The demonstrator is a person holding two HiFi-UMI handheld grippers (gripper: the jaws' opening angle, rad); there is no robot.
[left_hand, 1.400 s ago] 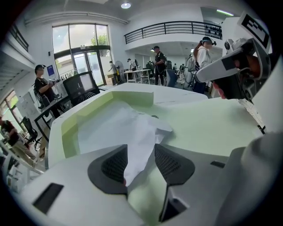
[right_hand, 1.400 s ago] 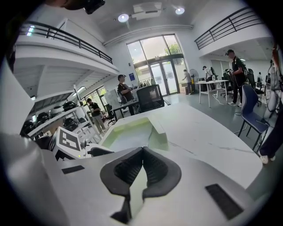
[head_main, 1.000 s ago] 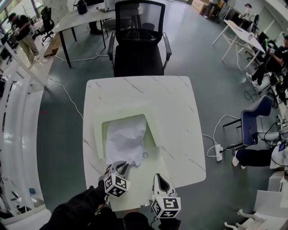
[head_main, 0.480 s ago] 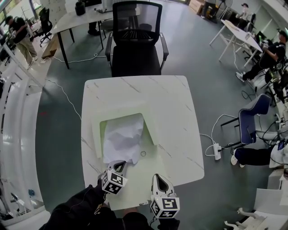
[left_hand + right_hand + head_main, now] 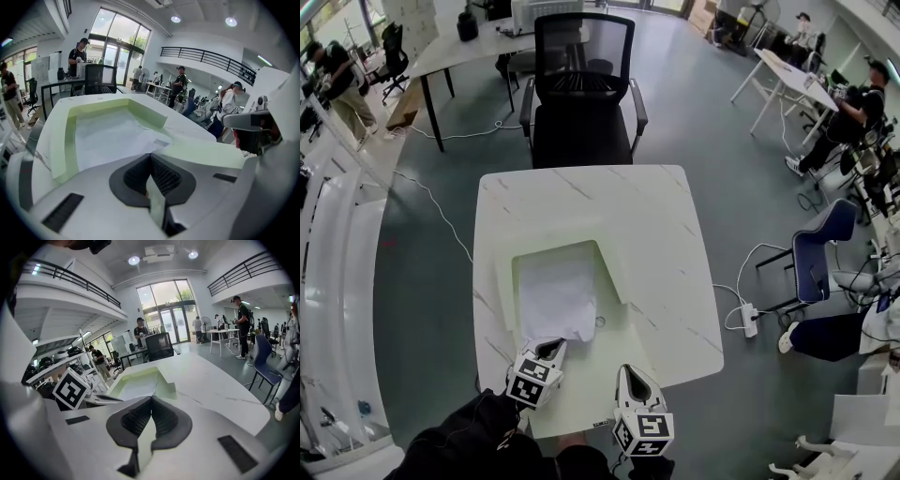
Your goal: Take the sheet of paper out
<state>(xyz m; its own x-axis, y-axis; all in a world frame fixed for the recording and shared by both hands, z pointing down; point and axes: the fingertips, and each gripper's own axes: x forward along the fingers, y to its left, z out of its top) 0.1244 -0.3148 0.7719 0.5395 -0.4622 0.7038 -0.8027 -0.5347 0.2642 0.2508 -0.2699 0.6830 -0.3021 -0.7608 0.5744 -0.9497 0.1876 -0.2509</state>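
— Left gripper (image 5: 554,346): jaws together, near edge of the sheet (image 5: 555,295) pinched at the tips. It points down and away, over the near end of the folder (image 5: 615,274).

— Where's the sheet?

— Mostly inside the open pale green folder. It lies fairly flat, with its near edge crinkled and drawn to the tips. The folder rests on the white marbled table (image 5: 666,234), toward the person's side.

— Right gripper (image 5: 630,369)?

— Jaws closed too, nothing between them. It sits over the folder's near part, right of the sheet and apart from it. Cannot tell whether it touches the folder.

— Anything in the way?

— A small ring (image 5: 600,322) lies on the folder, just beside the sheet's near right corner. Pale green folder edges frame the sheet on the left, far and right sides.

— Surroundings?

— Black mesh-back chair (image 5: 584,103) at the table's far side. On the floor to the right there is a power strip (image 5: 751,320) with a white cable, and a blue chair (image 5: 821,258) past it. People work at desks farther off. A dark sleeve (image 5: 459,441) trails behind the left gripper.

— Any writing?

— Black-and-white square markers on the left cube (image 5: 532,382) and right cube (image 5: 645,433). Other print is too small to read.
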